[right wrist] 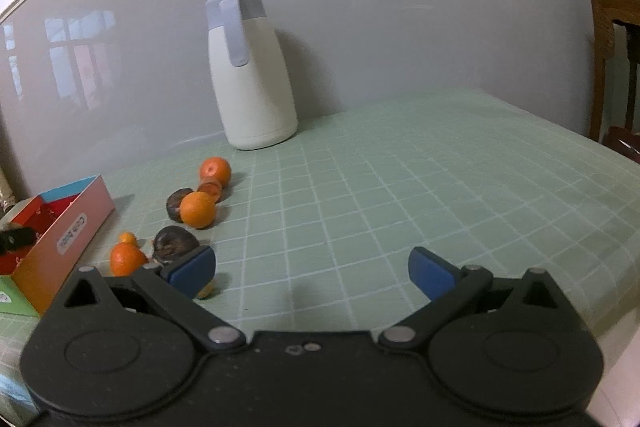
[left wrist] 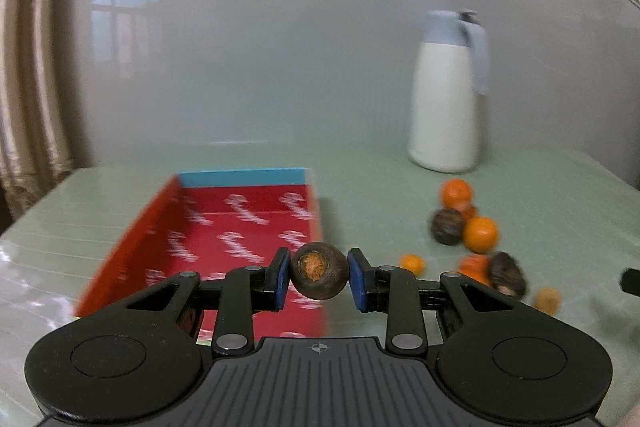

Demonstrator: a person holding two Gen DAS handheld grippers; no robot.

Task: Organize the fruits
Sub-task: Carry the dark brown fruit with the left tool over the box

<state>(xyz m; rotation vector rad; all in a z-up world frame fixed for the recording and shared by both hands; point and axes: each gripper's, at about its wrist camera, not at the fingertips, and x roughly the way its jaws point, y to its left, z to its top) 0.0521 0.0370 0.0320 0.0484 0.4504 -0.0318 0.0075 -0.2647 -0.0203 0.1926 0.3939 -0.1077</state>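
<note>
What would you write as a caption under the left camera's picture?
Left gripper holds a dark brown fruit above the open red box, with oranges waiting nearby.

Each matte black tool [left wrist: 319, 277] [right wrist: 312, 273] has blue pads, silver rivets.

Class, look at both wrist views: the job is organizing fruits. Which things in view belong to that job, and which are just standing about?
Belongs to the job:
- dark fruit between the left gripper pads
- red box
- oranges and dark fruits loose on the table
- right gripper, open, holding nothing

Just there:
- white jug
- green checked tablecloth
- wooden furniture
</note>
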